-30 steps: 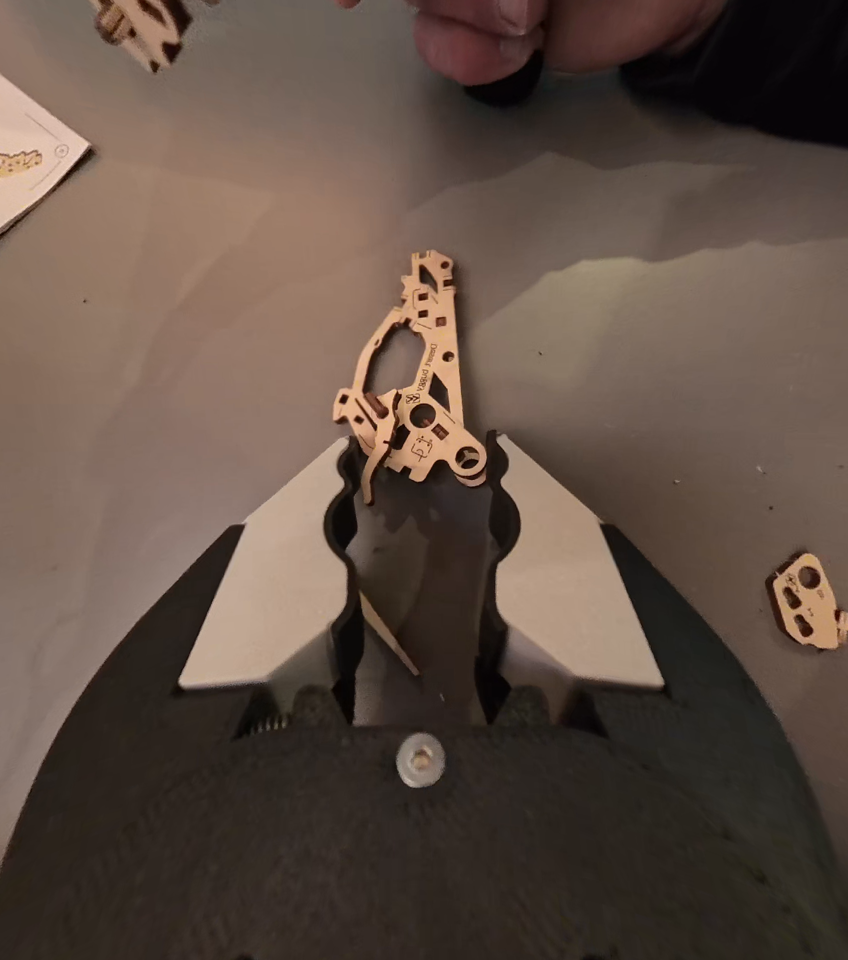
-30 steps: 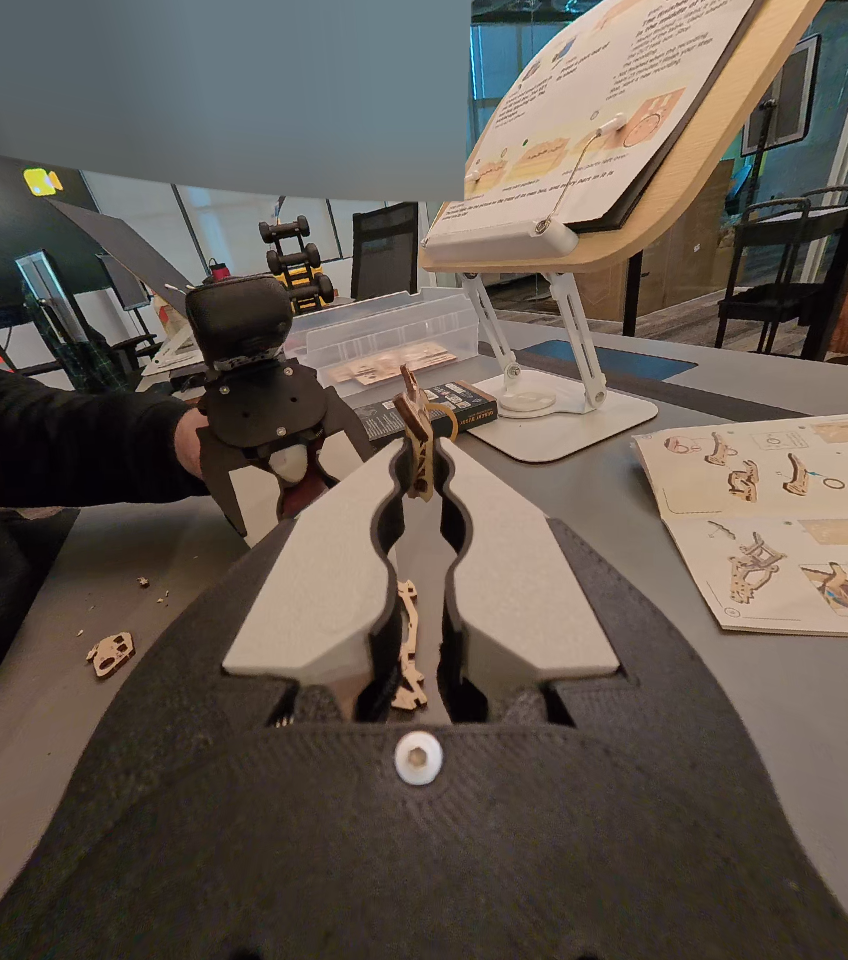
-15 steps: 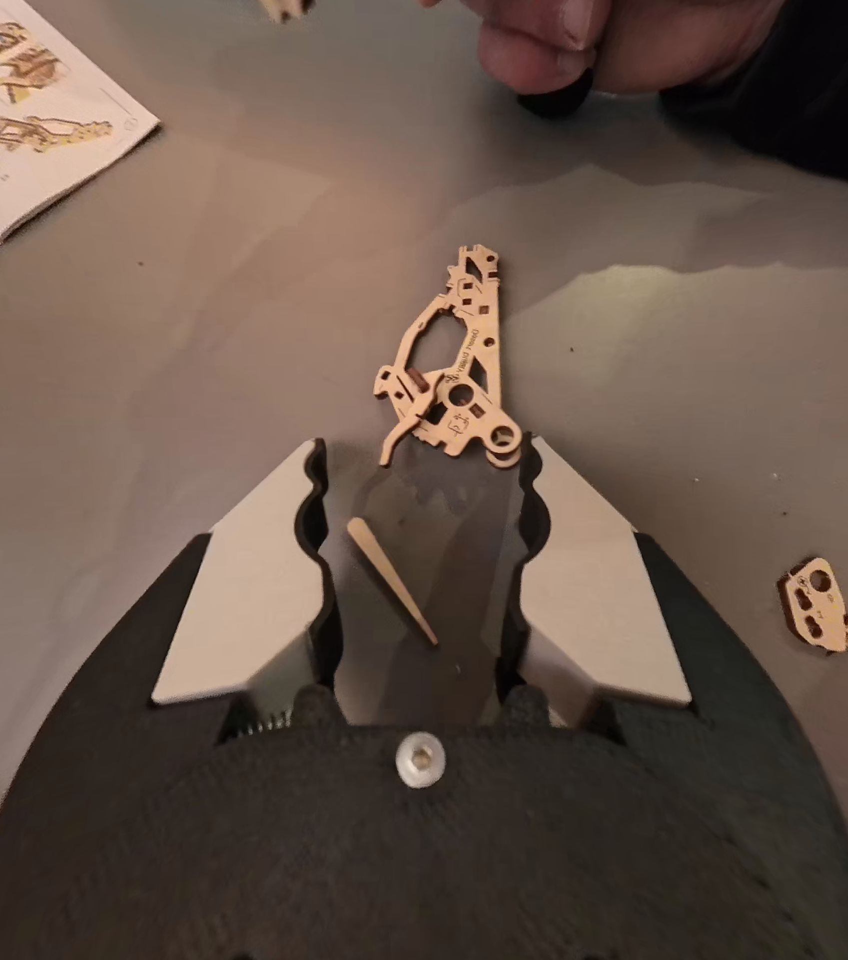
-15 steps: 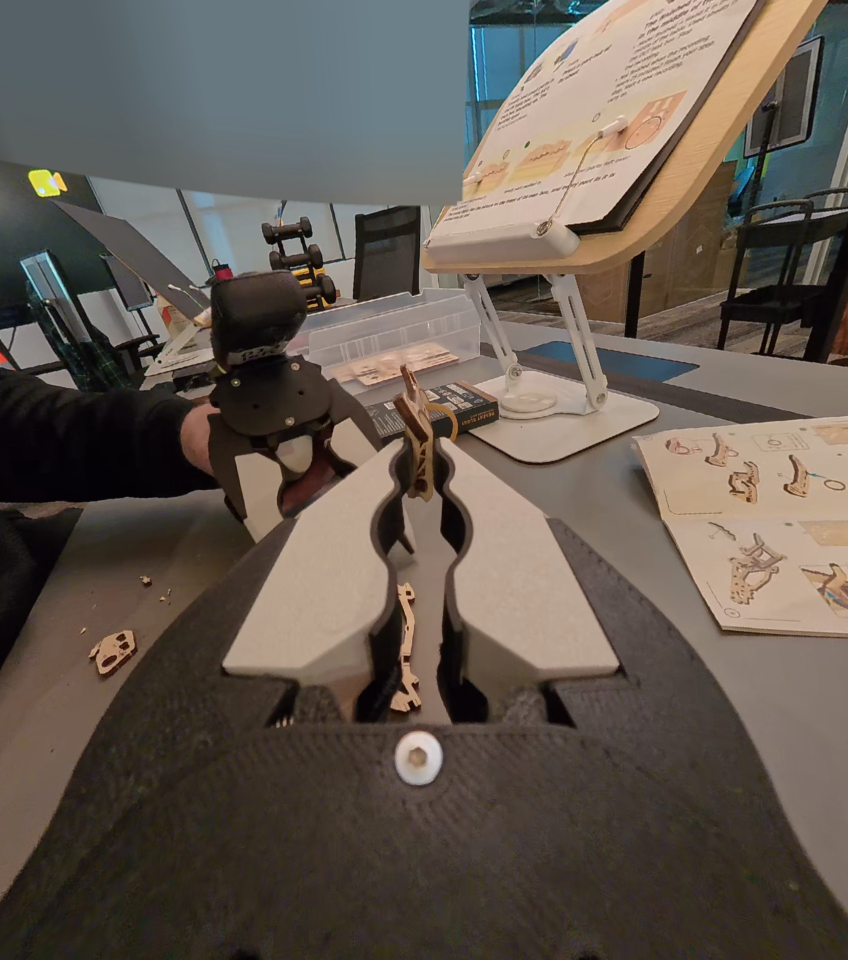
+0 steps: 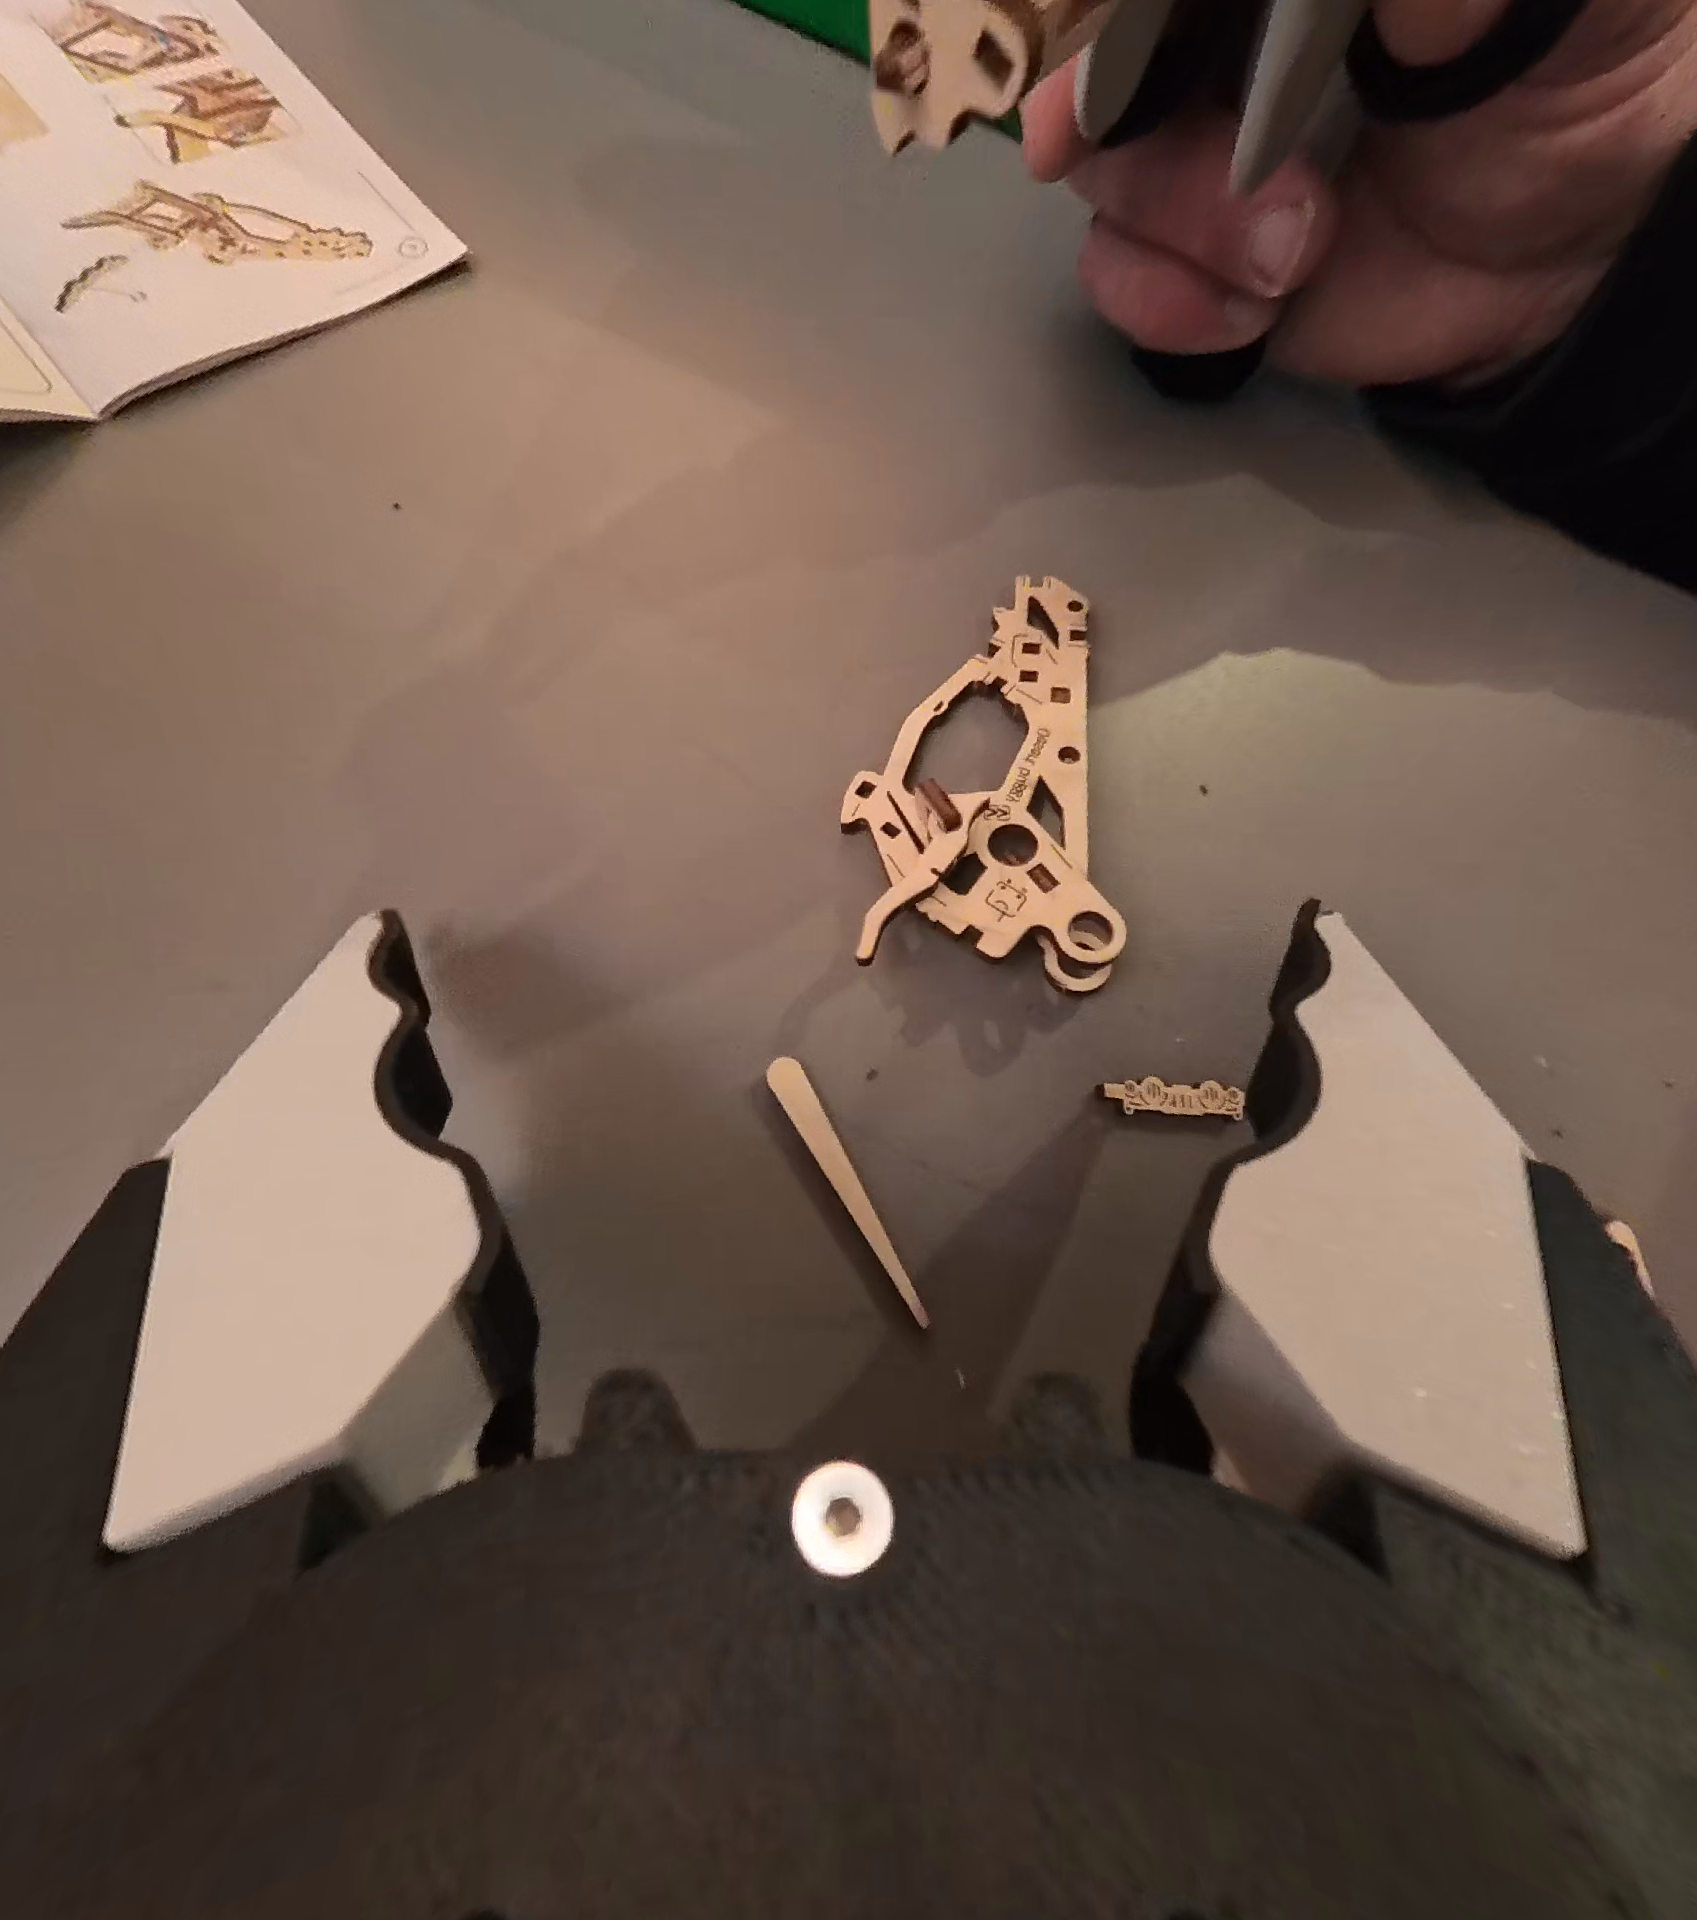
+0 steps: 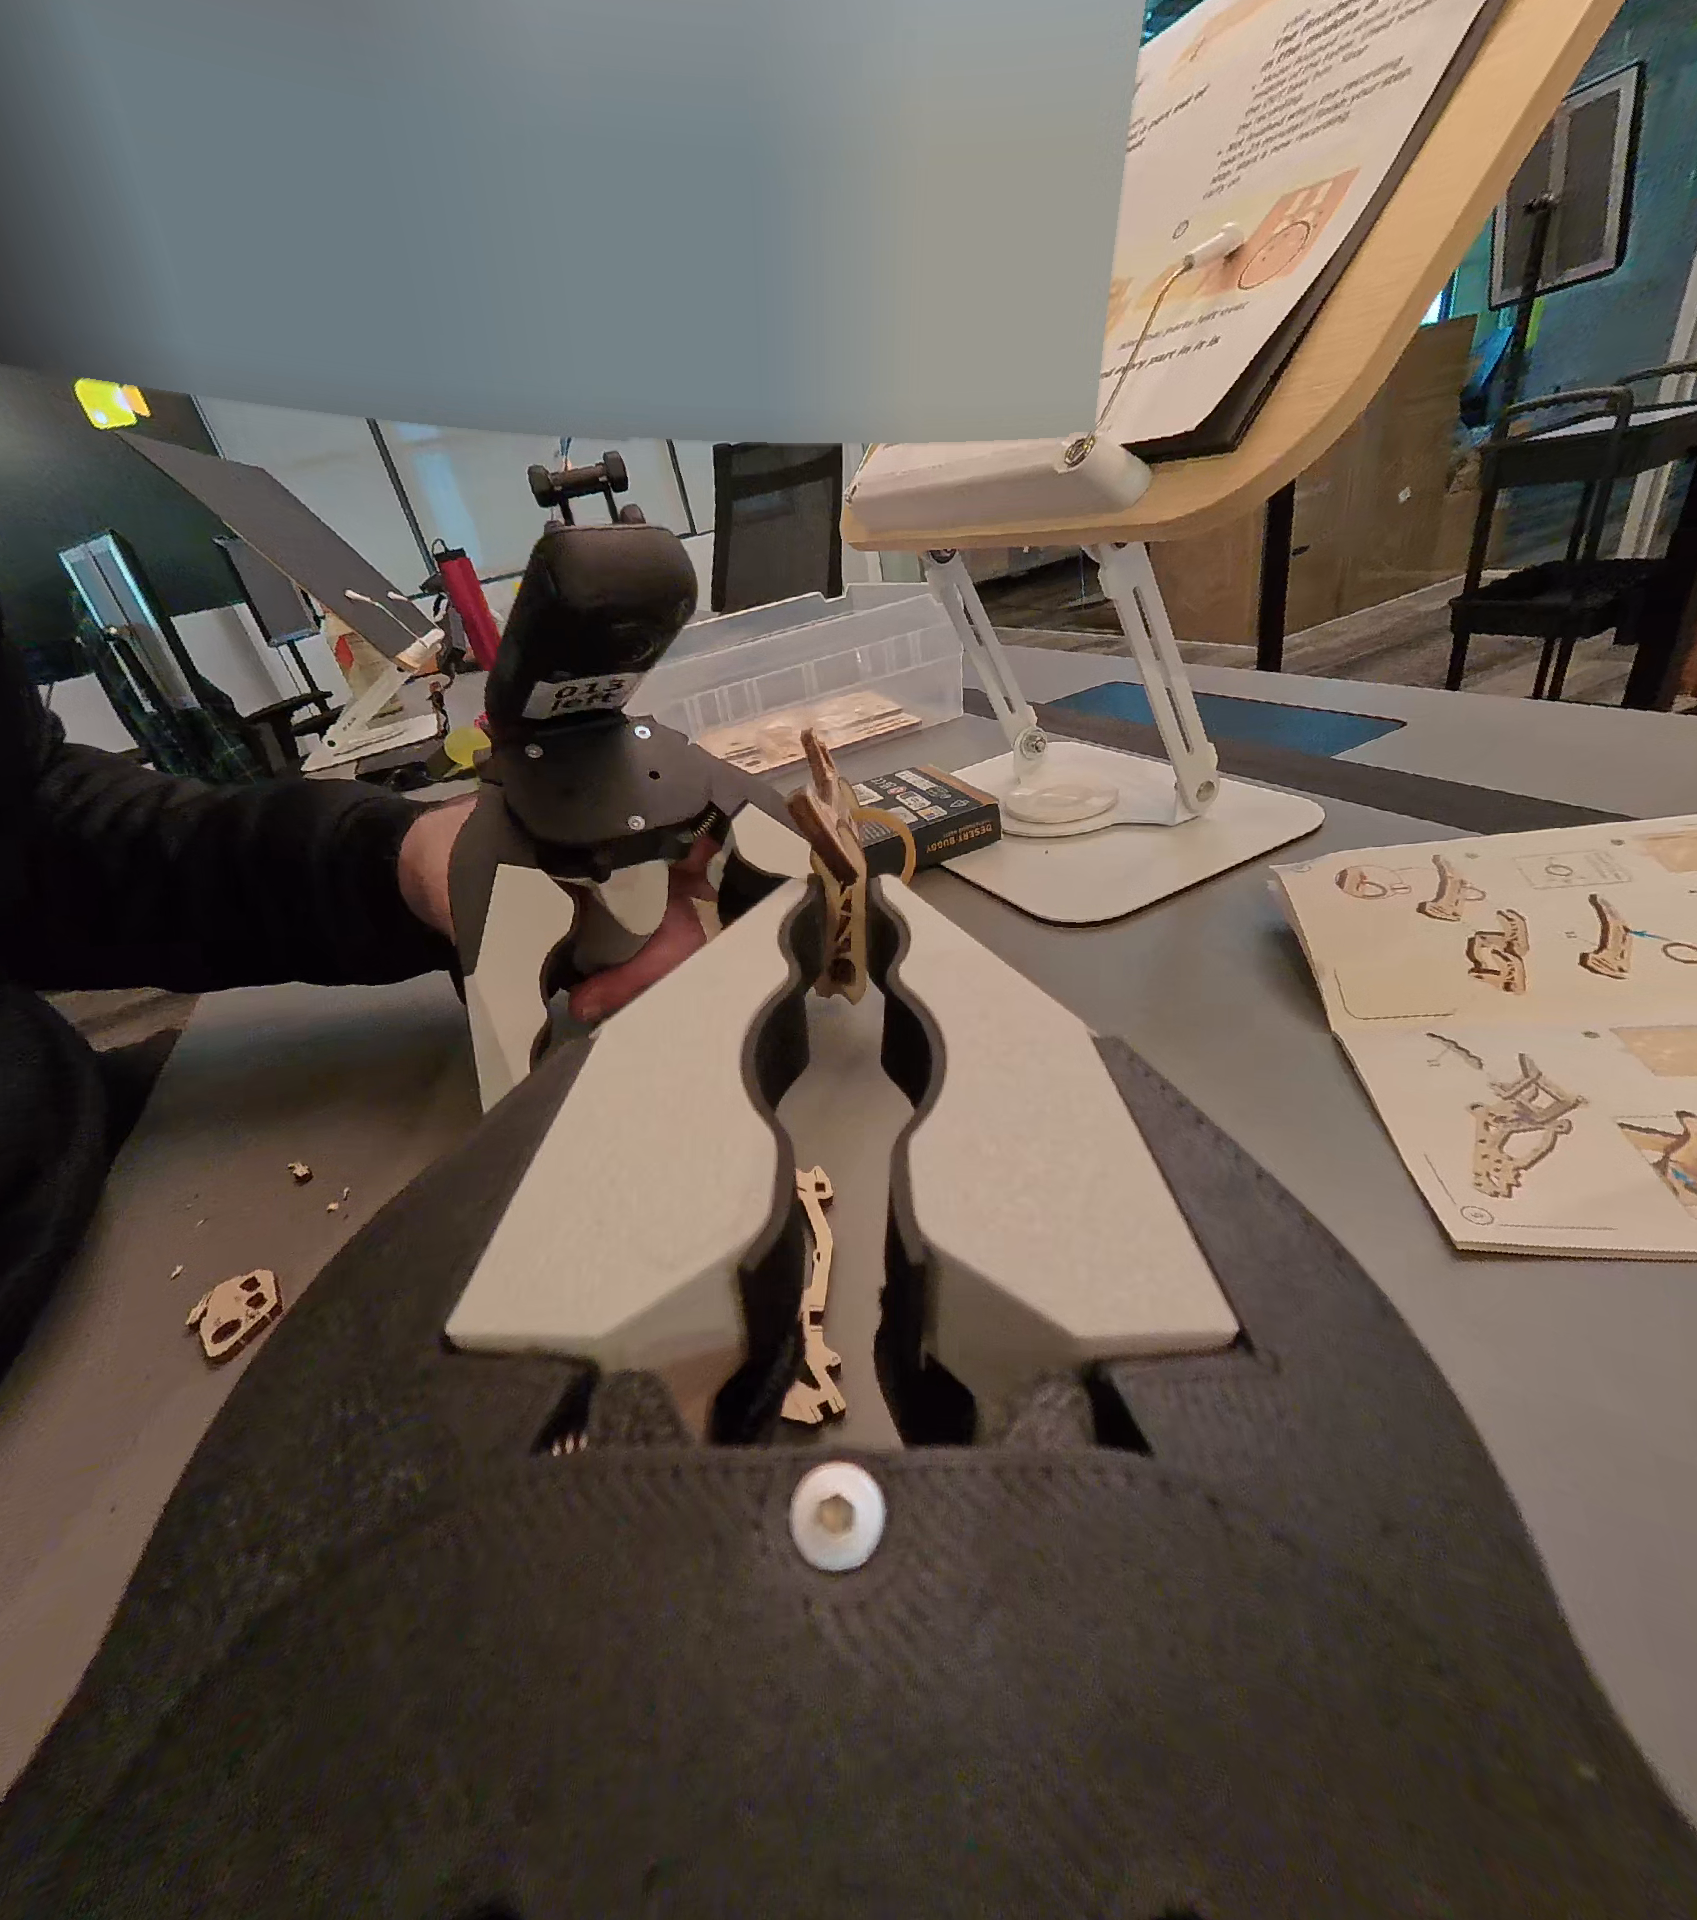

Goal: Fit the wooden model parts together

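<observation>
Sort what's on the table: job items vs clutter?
Job items:
- flat wooden frame, lying between the open left gripper fingers
- wooden sub-assembly, clamped in the right gripper
- tapered wooden stick
- small toothed strip
- small holed piece
- instruction booklet

Clutter:
- clear plastic bin
- small dark box
- book stand

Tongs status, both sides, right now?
Left tongs: open, empty, above the flat wooden frame piece lying on the table.
Right tongs: closed on an upright wooden model part.
</observation>
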The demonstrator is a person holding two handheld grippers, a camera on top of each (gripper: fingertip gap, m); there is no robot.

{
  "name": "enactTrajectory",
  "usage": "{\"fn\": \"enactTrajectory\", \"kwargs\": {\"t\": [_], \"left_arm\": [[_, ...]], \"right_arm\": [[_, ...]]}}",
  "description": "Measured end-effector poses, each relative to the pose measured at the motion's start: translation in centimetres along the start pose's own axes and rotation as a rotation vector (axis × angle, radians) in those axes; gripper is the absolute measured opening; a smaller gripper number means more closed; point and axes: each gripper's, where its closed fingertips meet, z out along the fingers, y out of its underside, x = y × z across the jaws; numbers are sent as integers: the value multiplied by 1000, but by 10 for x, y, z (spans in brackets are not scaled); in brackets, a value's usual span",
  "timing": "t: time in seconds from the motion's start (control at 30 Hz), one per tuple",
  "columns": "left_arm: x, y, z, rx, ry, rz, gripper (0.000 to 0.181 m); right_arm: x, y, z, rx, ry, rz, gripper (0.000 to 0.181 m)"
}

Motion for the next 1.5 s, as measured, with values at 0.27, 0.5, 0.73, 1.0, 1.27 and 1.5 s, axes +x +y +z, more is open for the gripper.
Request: {"fn": "enactTrajectory", "kwargs": {"t": [0.27,0.5,0.73,1.0,1.27,1.5], "left_arm": [[-7,4,4,-20,-22,-20,138],[-12,1,1,5,-30,-60,127],[-15,2,2,0,-55,-56,123],[-15,1,2,8,-49,-66,126],[-11,-7,-13,94,-71,-70,93],[13,3,-16,17,-48,-69,89]], "right_arm": [[-1,1,0,-8,4,-11,3],[0,1,0,-8,6,-13,4],[0,1,0,-8,6,-15,4],[10,6,2,-40,58,39,4],[0,35,17,-255,102,-134,3],[3,40,15,-279,94,-17,4]]}}
